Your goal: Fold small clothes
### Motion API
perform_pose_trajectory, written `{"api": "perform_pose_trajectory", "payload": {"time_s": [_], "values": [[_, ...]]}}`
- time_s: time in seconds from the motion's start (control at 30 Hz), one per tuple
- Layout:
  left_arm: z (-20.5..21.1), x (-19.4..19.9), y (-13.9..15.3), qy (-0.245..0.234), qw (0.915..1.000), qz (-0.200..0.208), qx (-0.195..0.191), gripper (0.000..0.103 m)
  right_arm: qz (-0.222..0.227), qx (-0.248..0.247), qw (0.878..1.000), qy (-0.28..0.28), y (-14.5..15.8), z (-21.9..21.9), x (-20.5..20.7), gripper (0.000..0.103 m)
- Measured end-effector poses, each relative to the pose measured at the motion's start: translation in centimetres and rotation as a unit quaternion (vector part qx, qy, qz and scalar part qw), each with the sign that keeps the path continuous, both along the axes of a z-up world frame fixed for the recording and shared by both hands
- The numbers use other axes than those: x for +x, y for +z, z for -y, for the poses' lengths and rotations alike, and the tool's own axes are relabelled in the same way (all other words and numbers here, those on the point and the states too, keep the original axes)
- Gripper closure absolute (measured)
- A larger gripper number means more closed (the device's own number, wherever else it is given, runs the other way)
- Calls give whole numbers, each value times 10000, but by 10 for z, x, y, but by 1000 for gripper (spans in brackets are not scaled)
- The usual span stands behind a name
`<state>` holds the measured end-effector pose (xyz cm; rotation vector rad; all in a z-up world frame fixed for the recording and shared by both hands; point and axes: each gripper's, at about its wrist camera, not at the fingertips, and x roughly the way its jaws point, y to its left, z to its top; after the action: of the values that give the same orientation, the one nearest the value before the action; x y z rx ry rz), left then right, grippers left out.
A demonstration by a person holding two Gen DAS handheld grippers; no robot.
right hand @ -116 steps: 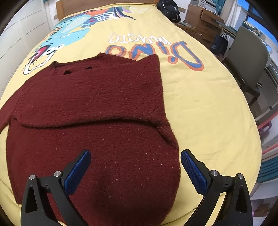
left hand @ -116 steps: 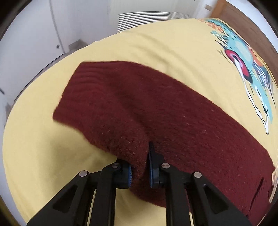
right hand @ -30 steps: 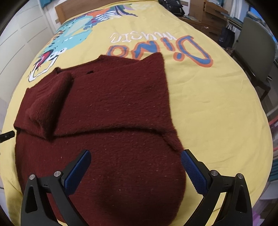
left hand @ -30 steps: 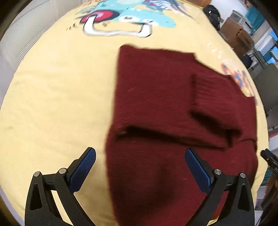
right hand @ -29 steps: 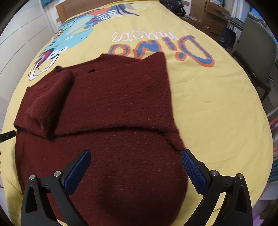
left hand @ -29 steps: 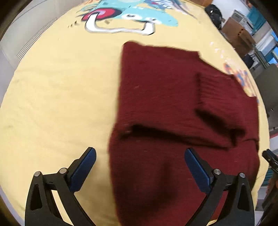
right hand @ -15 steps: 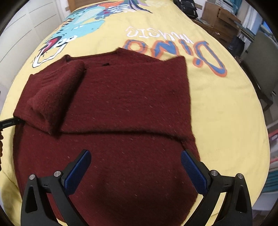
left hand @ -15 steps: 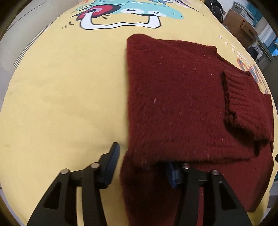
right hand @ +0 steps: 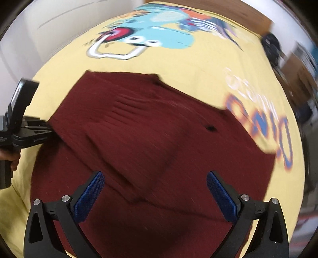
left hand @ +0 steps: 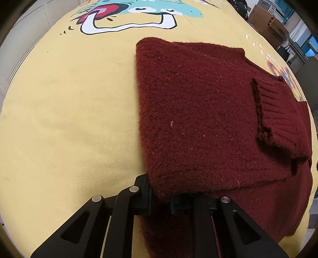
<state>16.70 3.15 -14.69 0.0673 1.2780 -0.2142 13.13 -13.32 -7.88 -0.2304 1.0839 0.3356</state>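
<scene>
A dark red knitted sweater [left hand: 198,119] lies on the yellow printed bedspread [left hand: 69,119], both sleeves folded across its body, a ribbed cuff [left hand: 278,111] on top at the right. My left gripper [left hand: 161,200] is shut on the sweater's left folded edge, near the bottom of its view. It also shows at the left edge of the right wrist view [right hand: 29,137], gripping the same side. My right gripper [right hand: 155,190] is open and empty, hovering over the sweater [right hand: 159,139]. That view is motion-blurred.
The bedspread carries a cartoon dinosaur print [left hand: 139,12] at the far end and blue-orange lettering [right hand: 278,135] to the right. Cardboard boxes and furniture [left hand: 278,23] stand beyond the bed's right side. White cupboards [right hand: 29,29] line the left.
My left gripper came down and shut on the sweater's left folded edge. My right gripper stayed open and swung left over the sweater, so its view now faces the dinosaur print.
</scene>
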Motion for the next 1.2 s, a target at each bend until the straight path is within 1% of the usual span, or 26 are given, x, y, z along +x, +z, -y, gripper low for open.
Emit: {"api": "perform_pose_trajectory", "payload": {"time_s": [0.07, 0.1, 0.17, 0.2, 0.23, 0.27, 0.33, 0.37, 0.43, 0.57, 0.67, 0.77, 0.87, 0.97, 1.03, 1.2], "values": [[-2, 0, 0, 15, 10000, -32, -4, 92, -44, -79, 9997, 208, -6, -22, 8, 1], [-17, 2, 1, 25, 10000, -40, -11, 92, -66, -142, 9994, 304, -11, -31, 12, 1], [-18, 3, 2, 3, 10000, -37, 5, 92, -62, -339, 9983, 476, -20, -50, 18, 1], [-19, -1, 4, -13, 10000, -34, 11, 92, -37, -478, 9975, 528, -25, -57, 21, 4], [-15, 9, 2, -22, 10000, -44, 15, 92, -2, -599, 9968, 523, -29, -62, 24, 11], [-16, 11, 2, -24, 10000, -60, 16, 92, -4, -659, 9966, 491, -32, -63, 26, 15], [-16, 14, 1, -25, 10000, -94, 20, 92, -150, -601, 9973, 400, -39, -59, 32, 52], [-13, 16, 0, -32, 9999, -103, 25, 92, -223, -552, 9976, 350, -39, -53, 34, 59], [-10, 17, 0, -59, 9999, -105, 28, 92, -184, -369, 9990, 179, -33, -36, 35, 83], [-13, 17, -1, -20, 9999, -106, -38, 92, 1, 154, 9997, -205, -9, 8, 30, 85], [-13, 16, 0, -15, 9999, -104, -29, 92, 90, 575, 9956, -729, 9, 55, 24, 85], [-11, 15, 0, -21, 9999, -105, 5, 92, 73, 786, 9904, -1134, 14, 88, 20, 85], [-10, 14, 1, -2, 9999, -85, 58, 92, -144, 978, 9828, -1563, 0, 117, 12, 86], [-8, 12, 2, 11, 9999, -62, 120, 92, -348, 1133, 9769, -1781, -16, 133, 0, 86], [-8, 12, 2, 17, 9999, -58, 145, 92, -496, 1097, 9742, -1909, -32, 140, -5, 86], [-9, 12, 3, 15, 9998, -81, 167, 92, -753, 1078, 9652, -2261, -58, 168, -23, 85]]}}
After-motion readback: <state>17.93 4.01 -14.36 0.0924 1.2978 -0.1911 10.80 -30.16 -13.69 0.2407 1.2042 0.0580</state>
